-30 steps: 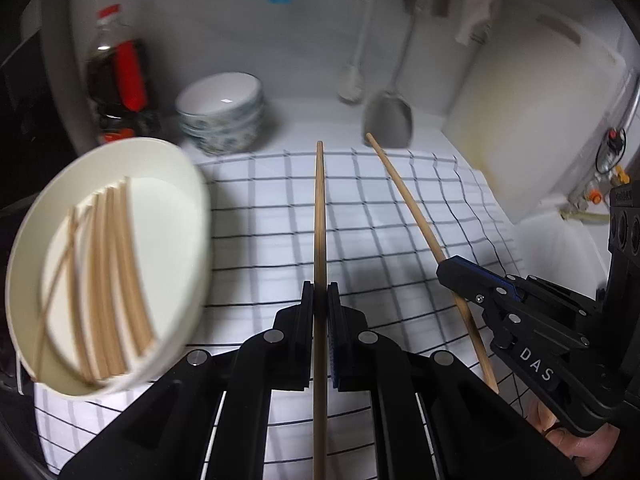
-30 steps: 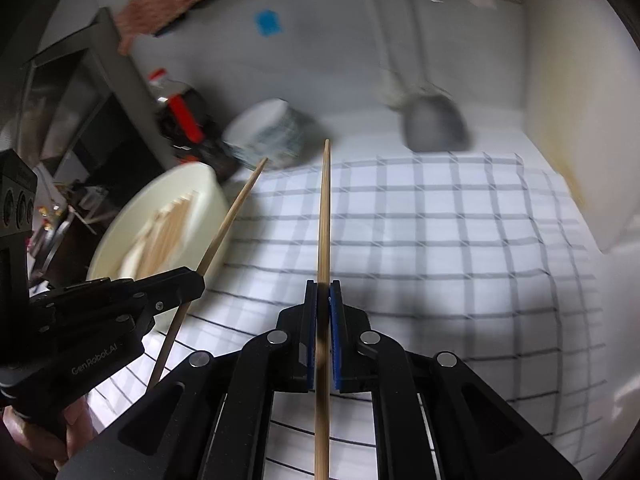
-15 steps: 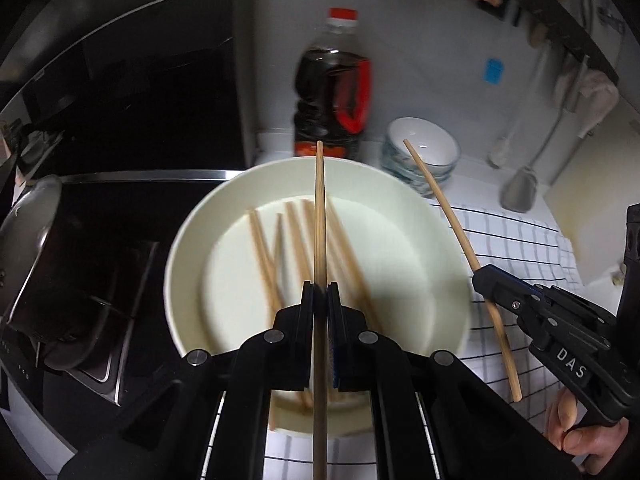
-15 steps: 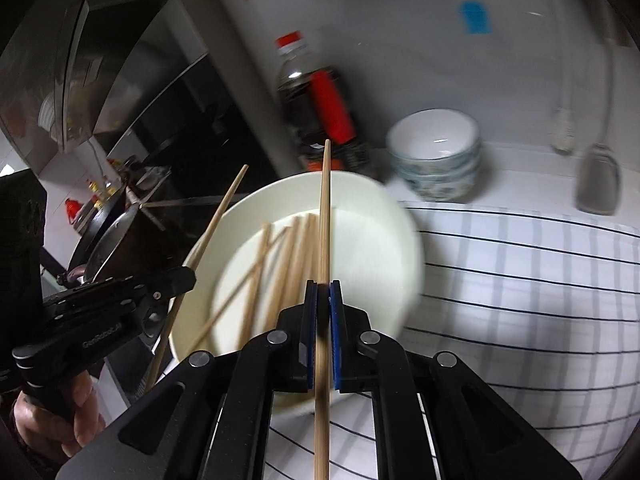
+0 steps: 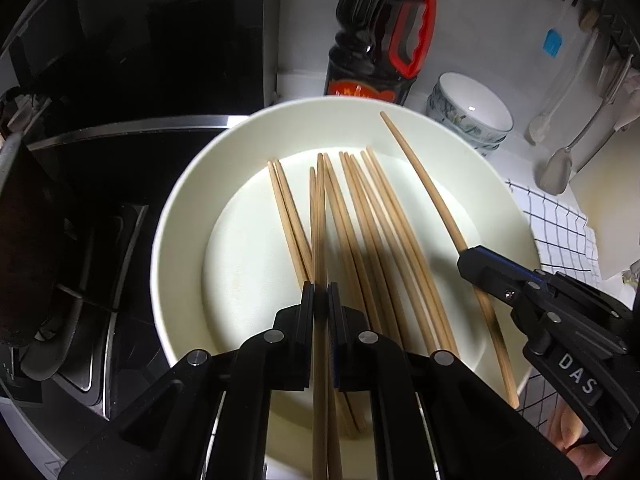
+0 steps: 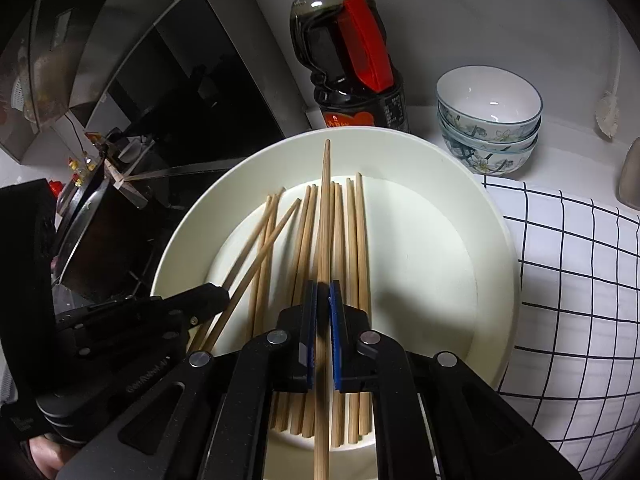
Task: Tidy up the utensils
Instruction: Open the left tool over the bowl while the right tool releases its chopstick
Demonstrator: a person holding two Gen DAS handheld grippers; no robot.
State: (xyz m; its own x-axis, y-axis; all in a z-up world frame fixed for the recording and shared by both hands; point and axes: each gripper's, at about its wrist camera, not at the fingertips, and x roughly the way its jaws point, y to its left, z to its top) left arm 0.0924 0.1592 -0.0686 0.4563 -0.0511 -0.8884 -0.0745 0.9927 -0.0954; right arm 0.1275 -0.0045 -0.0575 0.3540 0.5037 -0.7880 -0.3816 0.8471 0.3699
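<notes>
A white plate (image 5: pixel 184 216) (image 6: pixel 460 184) holds several wooden chopsticks (image 5: pixel 372 224) (image 6: pixel 352 232) lying roughly side by side. My left gripper (image 5: pixel 320 292) is shut on one chopstick (image 5: pixel 319 208) and holds it low over the plate. It also shows at the lower left of the right wrist view (image 6: pixel 222 300). My right gripper (image 6: pixel 322 294) is shut on another chopstick (image 6: pixel 325 200) above the plate's middle. It shows in the left wrist view (image 5: pixel 466 258), with its chopstick (image 5: pixel 424 184) slanting over the plate's right side.
A dark sauce bottle (image 5: pixel 380 36) (image 6: pixel 348 60) stands behind the plate. Stacked patterned bowls (image 5: pixel 470 114) (image 6: pixel 488 116) sit to its right. A checked cloth (image 6: pixel 576 264) lies on the right. A black stove and pot (image 5: pixel 36 208) are on the left. A spatula (image 5: pixel 558 164) hangs at the wall.
Both grippers have swung left from the checked cloth and come down over the plate, each still holding its chopstick. The plate now fills both views.
</notes>
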